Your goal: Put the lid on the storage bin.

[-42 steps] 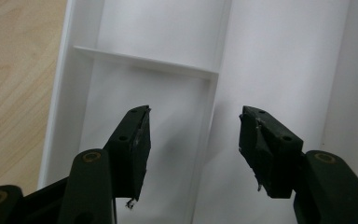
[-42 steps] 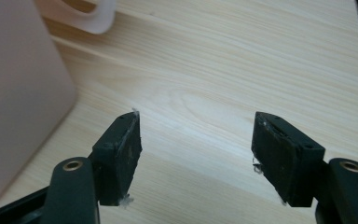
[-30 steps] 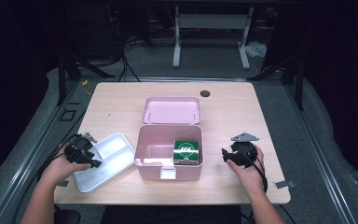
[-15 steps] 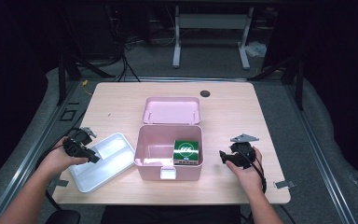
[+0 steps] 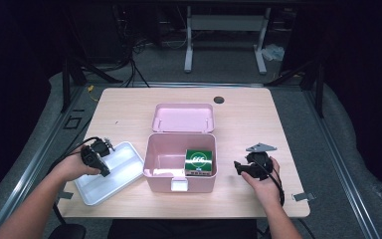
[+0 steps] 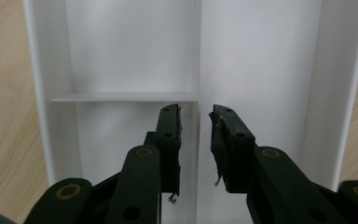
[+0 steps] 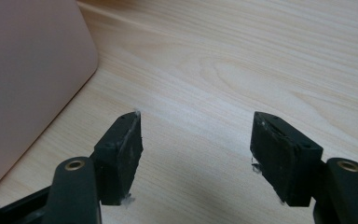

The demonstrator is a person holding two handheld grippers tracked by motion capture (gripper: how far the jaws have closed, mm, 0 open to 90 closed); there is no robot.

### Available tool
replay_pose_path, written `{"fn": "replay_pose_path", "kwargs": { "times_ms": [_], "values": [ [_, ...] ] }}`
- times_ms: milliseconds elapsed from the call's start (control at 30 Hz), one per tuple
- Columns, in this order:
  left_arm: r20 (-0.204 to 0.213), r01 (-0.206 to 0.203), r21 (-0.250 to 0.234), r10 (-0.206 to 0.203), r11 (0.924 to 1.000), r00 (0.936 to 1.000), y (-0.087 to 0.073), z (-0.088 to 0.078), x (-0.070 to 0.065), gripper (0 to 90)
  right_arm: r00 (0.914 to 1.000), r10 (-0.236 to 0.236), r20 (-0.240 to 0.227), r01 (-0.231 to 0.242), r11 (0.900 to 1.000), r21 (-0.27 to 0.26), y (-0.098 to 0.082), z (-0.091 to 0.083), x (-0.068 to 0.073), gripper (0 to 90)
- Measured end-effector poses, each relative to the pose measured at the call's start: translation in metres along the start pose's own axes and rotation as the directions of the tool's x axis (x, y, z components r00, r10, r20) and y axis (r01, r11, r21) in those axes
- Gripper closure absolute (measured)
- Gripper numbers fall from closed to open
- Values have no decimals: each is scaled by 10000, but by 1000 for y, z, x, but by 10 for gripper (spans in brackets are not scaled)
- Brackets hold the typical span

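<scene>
A white divided tray [image 5: 110,172] lies near the bench's front left corner, just beside an open pink box [image 5: 180,167]; it looks light, stiff and smooth, best taken by a thin rim or inner wall. The left claw [image 6: 196,135] has just been closing astride the tray's long divider [image 6: 199,70], a narrow gap remaining, pads apparently not yet pressing. The high view adds a green packet [image 5: 200,162] inside the box, while the right claw [image 7: 196,154] stands apart, empty, over bare bench [image 7: 242,60].
</scene>
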State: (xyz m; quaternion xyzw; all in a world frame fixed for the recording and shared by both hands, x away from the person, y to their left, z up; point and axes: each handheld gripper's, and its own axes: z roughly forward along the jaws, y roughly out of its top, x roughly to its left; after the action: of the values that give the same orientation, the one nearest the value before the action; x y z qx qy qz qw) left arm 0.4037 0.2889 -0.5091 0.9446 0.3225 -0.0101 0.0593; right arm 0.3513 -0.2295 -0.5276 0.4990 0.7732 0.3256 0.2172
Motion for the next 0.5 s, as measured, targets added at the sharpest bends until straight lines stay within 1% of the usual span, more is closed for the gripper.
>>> {"fn": "replay_pose_path", "kwargs": {
  "times_ms": [100, 167, 233, 300, 400, 433, 500],
  "values": [
    [-81, -108, 171, 109, 9998, 9999, 1, 4, 0, 778, 10000, -47, -4, 47, 10000, 31, 0, 0, 0, 338],
    [56, -99, 248, 97, 9996, 9999, 2, 7, 1, 804, 10000, -56, 9, 56, 10000, 51, 0, 1, 0, 339],
    [42, -85, 281, 84, 9996, 10000, 2, 9, 1, 817, 10000, -93, -7, 93, 9999, 52, 0, 1, 1, 340],
    [134, -87, 337, 83, 9994, 9999, 3, 10, 1, 828, 9999, -123, -5, 123, 9999, 55, 0, 2, 1, 341],
    [121, -105, 377, 100, 9992, 9999, 5, 11, 0, 850, 9998, -177, 50, 177, 9998, 95, 0, 2, 2, 341],
    [48, -177, 377, 176, 9991, 9998, 6, 12, 0, 860, 9998, -173, -6, 174, 9998, 93, 0, 2, 2, 341],
    [61, -161, 475, 158, 9987, 9999, 7, 13, 0, 875, 9998, -220, -38, 220, 9996, 147, 0, 2, 2, 341]
  ]
}}
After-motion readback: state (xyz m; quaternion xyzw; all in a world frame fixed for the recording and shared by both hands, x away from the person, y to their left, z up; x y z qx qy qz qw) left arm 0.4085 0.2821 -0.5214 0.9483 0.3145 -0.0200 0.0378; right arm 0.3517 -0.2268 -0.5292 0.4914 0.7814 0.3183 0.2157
